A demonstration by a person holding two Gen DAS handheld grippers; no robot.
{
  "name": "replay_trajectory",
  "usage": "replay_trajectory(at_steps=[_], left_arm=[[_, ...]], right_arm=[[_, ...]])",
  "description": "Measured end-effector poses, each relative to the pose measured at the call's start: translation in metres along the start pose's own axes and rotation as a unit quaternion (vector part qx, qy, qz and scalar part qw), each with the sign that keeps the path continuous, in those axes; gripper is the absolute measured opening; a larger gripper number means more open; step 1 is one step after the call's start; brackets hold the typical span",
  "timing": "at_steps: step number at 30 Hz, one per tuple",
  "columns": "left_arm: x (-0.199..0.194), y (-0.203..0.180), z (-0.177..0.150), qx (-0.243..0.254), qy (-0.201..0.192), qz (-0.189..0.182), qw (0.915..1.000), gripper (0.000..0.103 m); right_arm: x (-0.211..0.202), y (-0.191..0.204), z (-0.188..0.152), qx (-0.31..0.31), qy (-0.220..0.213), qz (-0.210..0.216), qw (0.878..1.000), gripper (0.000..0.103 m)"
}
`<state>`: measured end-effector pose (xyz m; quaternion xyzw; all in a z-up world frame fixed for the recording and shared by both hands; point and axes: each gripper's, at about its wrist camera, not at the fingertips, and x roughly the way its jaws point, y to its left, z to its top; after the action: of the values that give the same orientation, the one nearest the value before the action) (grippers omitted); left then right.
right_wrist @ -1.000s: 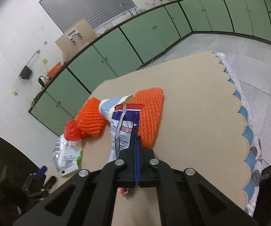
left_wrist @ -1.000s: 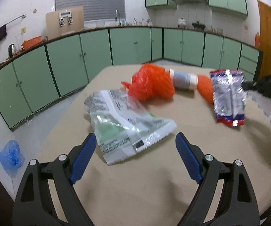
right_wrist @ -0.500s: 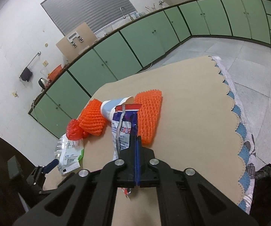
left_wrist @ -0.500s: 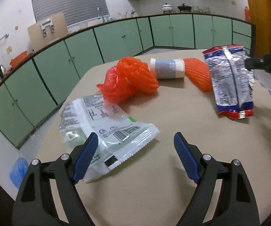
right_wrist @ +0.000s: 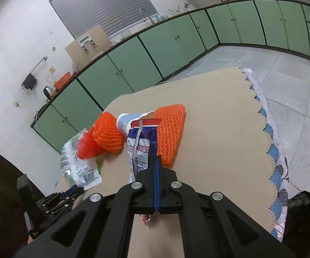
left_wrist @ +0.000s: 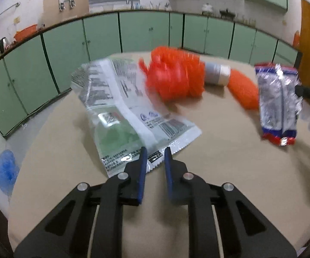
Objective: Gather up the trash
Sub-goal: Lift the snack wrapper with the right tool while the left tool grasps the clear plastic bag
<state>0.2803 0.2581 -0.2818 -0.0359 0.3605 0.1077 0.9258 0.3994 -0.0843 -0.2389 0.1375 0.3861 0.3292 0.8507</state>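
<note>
Left tongs (left_wrist: 155, 158) have just been closing, narrow gap left, near corner of the white-green printed wrapper (left_wrist: 129, 116) between the blue pads; whether they pinch it can't be told. Right tongs (right_wrist: 156, 165) fully closed on the blue-silver snack wrapper (right_wrist: 141, 148), lifted off the beige surface (right_wrist: 219, 129). Behind: orange mesh bag (left_wrist: 174, 75), paper cup (left_wrist: 217, 74), orange foam net (right_wrist: 170, 129) lying close together. Black bag (right_wrist: 303, 217) at far right.

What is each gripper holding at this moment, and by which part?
The left gripper has just been closing on the near edge of the white and green wrapper, which sits between its jaws. The right gripper is shut on the blue and silver snack wrapper, by its near end.
</note>
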Motion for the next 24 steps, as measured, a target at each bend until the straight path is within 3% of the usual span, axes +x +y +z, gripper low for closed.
replay_trajectory(at_steps=[1,3,10,11,12,13,14,18,24], left_arm=[[-0.006,0.003,0.001,-0.005,-0.007,-0.003,1.0,0.004],[-0.014,0.01,0.001,-0.019,-0.018,-0.02,0.9994,0.0],[-0.03,0.016,0.002,-0.036,-0.041,-0.025,0.9982,0.0],[-0.029,0.022,0.003,-0.054,-0.034,-0.025,0.9976,0.005],[-0.026,0.028,0.006,-0.071,-0.025,-0.028,0.9968,0.017],[-0.022,0.032,0.007,-0.081,-0.02,-0.028,0.9961,0.062],[-0.022,0.033,0.008,-0.08,-0.032,-0.018,0.9961,0.085],[-0.009,0.03,0.018,-0.064,-0.03,-0.009,0.9975,0.082],[0.021,0.041,0.023,-0.109,0.012,-0.017,0.9938,0.078]], right_arm=[[-0.001,0.001,0.001,-0.002,-0.001,0.0,1.0,0.0],[-0.002,0.002,0.002,-0.004,-0.003,-0.001,1.0,0.0],[-0.005,0.006,0.002,-0.005,-0.006,0.002,1.0,0.0],[-0.005,0.006,0.002,-0.005,-0.006,0.003,1.0,0.0],[-0.006,0.006,0.002,-0.004,-0.006,0.004,1.0,0.0],[-0.006,0.006,0.001,-0.004,-0.006,0.004,1.0,0.0],[-0.007,0.006,0.001,-0.003,-0.006,0.005,1.0,0.0],[-0.007,0.004,0.001,0.002,-0.006,0.006,1.0,0.0],[-0.006,-0.002,-0.001,0.014,-0.003,0.008,1.0,0.0]])
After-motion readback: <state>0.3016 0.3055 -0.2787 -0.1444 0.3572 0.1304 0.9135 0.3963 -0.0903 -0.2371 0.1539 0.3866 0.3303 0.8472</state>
